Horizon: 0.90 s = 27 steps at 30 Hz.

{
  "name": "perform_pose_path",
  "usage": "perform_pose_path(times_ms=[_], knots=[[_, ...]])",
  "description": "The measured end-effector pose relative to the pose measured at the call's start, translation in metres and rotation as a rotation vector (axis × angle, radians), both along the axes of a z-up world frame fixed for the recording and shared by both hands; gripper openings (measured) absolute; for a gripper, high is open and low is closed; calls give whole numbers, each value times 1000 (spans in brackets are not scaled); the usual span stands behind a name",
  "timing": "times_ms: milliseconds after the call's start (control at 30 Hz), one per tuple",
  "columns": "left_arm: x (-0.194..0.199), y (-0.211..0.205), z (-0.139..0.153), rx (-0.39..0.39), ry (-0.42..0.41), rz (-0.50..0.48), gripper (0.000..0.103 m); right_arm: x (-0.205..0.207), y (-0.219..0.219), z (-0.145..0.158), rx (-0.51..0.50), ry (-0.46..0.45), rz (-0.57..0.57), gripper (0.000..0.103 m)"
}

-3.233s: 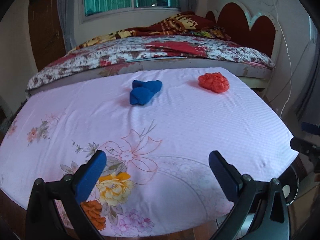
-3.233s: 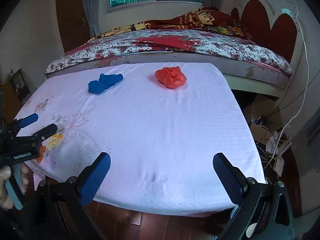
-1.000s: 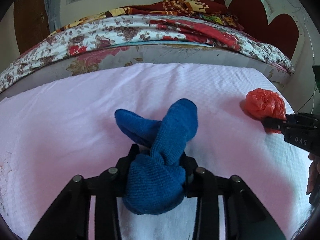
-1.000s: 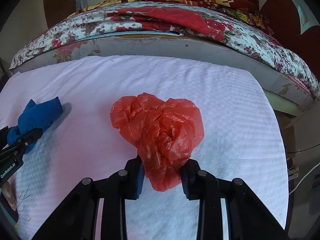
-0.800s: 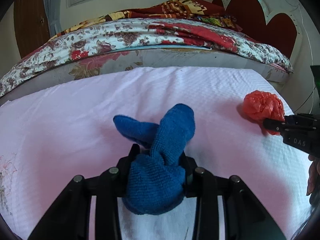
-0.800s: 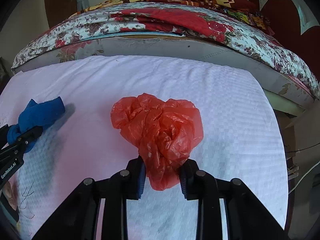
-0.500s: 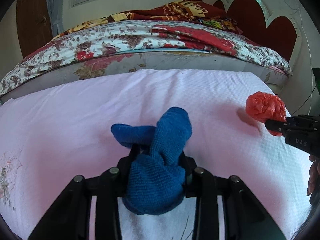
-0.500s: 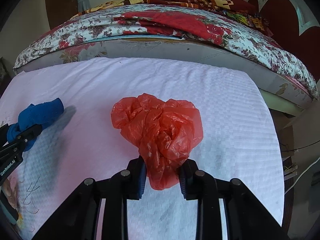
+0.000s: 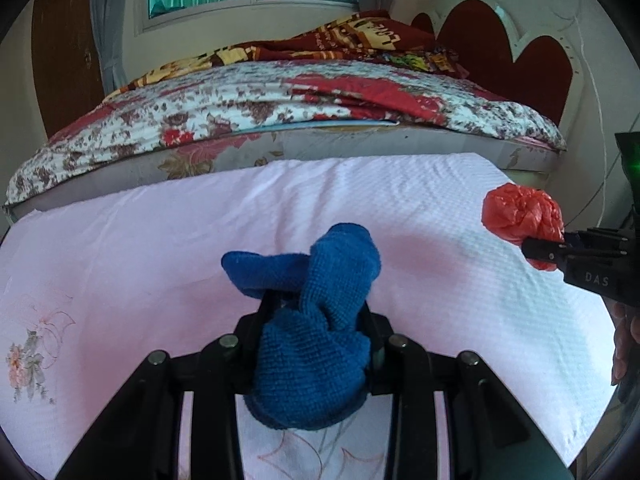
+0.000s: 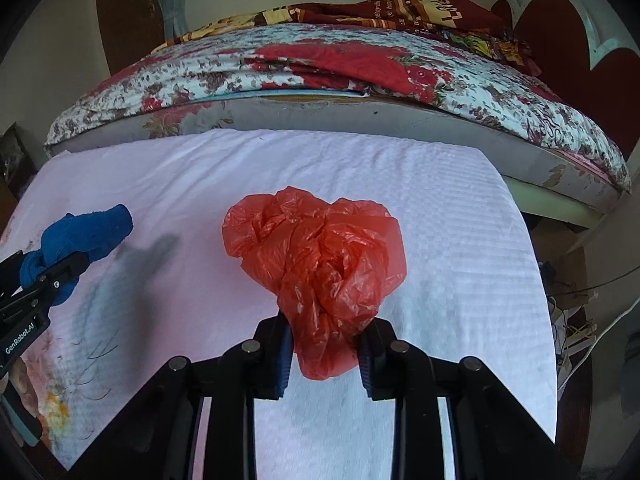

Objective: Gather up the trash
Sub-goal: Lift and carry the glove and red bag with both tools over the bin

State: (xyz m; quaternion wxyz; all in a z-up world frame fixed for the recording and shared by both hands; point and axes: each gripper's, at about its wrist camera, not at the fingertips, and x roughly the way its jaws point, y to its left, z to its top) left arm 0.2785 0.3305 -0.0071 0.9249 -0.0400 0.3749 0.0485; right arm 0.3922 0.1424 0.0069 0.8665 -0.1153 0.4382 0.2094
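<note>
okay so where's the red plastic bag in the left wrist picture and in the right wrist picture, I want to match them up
Left wrist view: the red plastic bag sits at the far right edge, clamped in the right gripper that reaches in from that side.
Right wrist view: the same bag fills the centre, pinched between that gripper's jaws.
Shared landmark: the floral bed runs across the top of both views, behind the pink cloth.

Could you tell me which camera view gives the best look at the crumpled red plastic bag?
The right wrist view: the red plastic bag fills the centre, pinched at its lower end in the right gripper, wrinkles sharp. The left wrist view shows it only small near the right edge, its lower part hidden behind that gripper.
</note>
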Motion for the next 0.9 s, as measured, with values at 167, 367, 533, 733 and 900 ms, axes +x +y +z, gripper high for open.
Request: perform_pose_path(times_ms=[167,367,533,733,900], knots=[[-13,-8,14,23,-17,-16,36,-22,-11,13,13,-16,4,29],[-38,-28,32,23,-57,-49,36,-48,-30,31,64,-36,-4,29],[-59,-48,40,27,-80,-70,36,-81,-49,42,99,-66,13,29],[-78,-69,50,19,-103,-96,36,-115,-70,62,113,-114,43,29],[-99,-95,63,36,-158,-126,36,-146,-100,74,142,-150,45,29]])
